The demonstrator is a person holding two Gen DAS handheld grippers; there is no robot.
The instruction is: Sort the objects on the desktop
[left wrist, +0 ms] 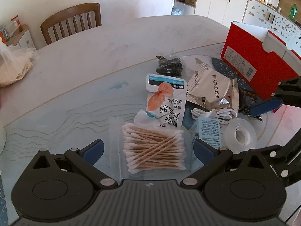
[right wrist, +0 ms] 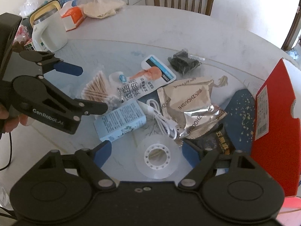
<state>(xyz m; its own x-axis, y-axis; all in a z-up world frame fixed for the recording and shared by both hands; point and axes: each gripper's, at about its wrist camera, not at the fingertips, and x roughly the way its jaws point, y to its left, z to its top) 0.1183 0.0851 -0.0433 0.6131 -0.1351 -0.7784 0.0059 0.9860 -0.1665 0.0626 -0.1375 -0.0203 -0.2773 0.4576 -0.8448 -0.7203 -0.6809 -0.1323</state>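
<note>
Blue-padded, our left gripper [left wrist: 148,146] spreads around the cotton swabs [left wrist: 153,148], our right gripper [right wrist: 146,153] around the near tape roll [right wrist: 157,159]

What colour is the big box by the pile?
Red box with a white label; clearest in the left wrist view.

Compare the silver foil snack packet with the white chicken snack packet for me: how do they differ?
The silver foil snack packet is metallic, crumpled and puffed up, while the white chicken snack packet is matte white with an orange picture and a blue band and lies flatter. The foil packet rests partly on the white USB cable; the chicken packet overlaps the bag of cotton swabs. Both lie on the glass tabletop, untouched.
</note>
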